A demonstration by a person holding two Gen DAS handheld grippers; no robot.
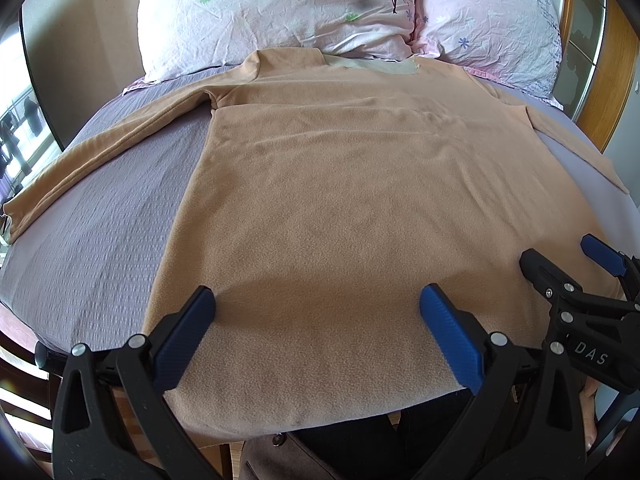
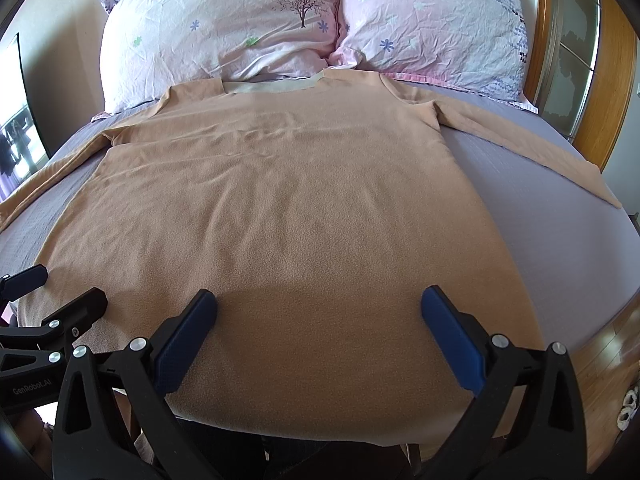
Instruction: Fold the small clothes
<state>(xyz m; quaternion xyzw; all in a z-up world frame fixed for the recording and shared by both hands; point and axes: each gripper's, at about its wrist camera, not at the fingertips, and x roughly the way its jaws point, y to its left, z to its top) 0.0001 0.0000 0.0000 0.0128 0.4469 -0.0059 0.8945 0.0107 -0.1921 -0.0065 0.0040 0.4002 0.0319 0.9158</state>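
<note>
Tan long-sleeved fleece top [image 1: 340,200], spread flat and face up on lavender textured bedsheet [image 1: 104,216], neckline toward the headboard, hem hanging slightly over the near edge of the bed. Pale cream collar band [image 1: 372,65] at the far end, touching the lower edge of two crumpled pink floral pillows [image 1: 280,4]. One sleeve [image 1: 100,148] stretched out diagonally to the left across the sheet, cuff close to the bed's left edge; the other sleeve [image 2: 540,148] angled out to the right, cuff near the right edge. A few shallow wrinkles across the chest, body otherwise smooth.

Left black gripper with blue finger pads [image 1: 318,312] held low over the hem area, jaws spread wide, nothing between them, only fleece visible beneath. Cannot tell whether the pads touch the cloth. Right black gripper with blue finger pads [image 2: 320,314] likewise spread wide over the hem, empty, a little to the right of the left one. Each tool visible at the edge of the other's view: right gripper at the lower right of the left camera, left gripper at the lower left of the right camera, both close together near the garment's bottom edge.

Wooden headboard frame [image 2: 540,40] behind the pillows on the right. Wooden floor [image 2: 608,344] beyond the bed's right corner.
</note>
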